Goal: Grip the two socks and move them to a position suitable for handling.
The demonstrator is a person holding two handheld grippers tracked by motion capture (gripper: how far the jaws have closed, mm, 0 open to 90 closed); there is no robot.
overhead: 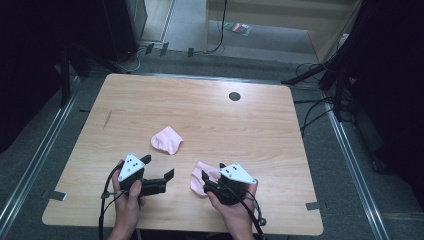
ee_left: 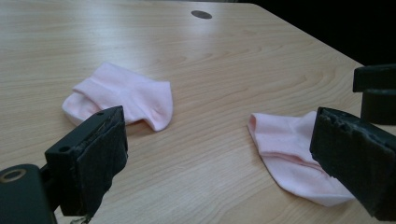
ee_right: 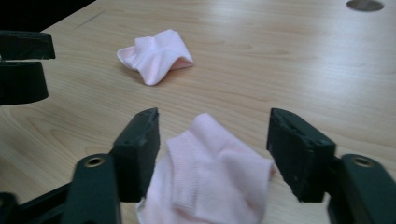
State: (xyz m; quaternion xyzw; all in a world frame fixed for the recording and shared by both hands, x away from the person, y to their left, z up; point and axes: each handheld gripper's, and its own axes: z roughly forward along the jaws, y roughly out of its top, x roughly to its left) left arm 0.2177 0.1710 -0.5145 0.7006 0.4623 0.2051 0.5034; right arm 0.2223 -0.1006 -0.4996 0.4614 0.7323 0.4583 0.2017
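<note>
Near the front edge of the table (overhead: pixel 260 125), the right gripper (ee_right: pixel 212 140) stands half open astride the near pink sock (ee_right: pixel 210 177), pads clear of it, apparently released. The left gripper (ee_left: pixel 219 154), wide open and empty, hovers alongside. The second pink sock (overhead: pixel 167 140) lies mid-table, crumpled, presumably awaiting pairing.

On the table (overhead: pixel 260 125), one sock (overhead: pixel 167 140) lies near the middle, at eleven o'clock from my right gripper (overhead: pixel 212 181). The other sock (overhead: pixel 199 179) lies between that gripper's jaws. My left gripper (overhead: pixel 159 167) sits at nine o'clock from it.
</note>
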